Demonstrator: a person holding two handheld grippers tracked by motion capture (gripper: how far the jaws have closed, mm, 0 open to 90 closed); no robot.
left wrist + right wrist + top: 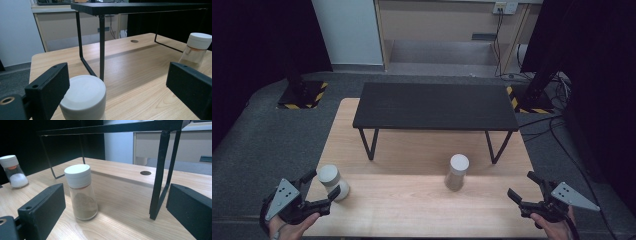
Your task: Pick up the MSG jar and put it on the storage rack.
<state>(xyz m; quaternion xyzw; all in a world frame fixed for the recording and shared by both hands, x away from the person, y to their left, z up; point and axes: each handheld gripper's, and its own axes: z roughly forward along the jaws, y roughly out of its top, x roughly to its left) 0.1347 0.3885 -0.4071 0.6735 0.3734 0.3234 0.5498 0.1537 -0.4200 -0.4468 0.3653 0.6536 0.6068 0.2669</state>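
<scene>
A salt shaker (332, 181) with a white lid stands near the wooden table's front left corner. My left gripper (323, 183) is open around it, and in the left gripper view the shaker lid (83, 97) sits close against the left jaw, with a wide gap to the right jaw. A second shaker (457, 171) holding brown powder stands upright at the front middle. My right gripper (520, 184) is open at the front right, well apart from it. In the right gripper view the brown shaker (81, 192) stands ahead of the left jaw.
A black metal riser shelf (434, 105) on thin legs spans the back half of the wooden table (412, 210). One leg (160, 175) stands just ahead of my right gripper. The salt shaker (13, 171) appears far left there. Cables lie on the floor at right.
</scene>
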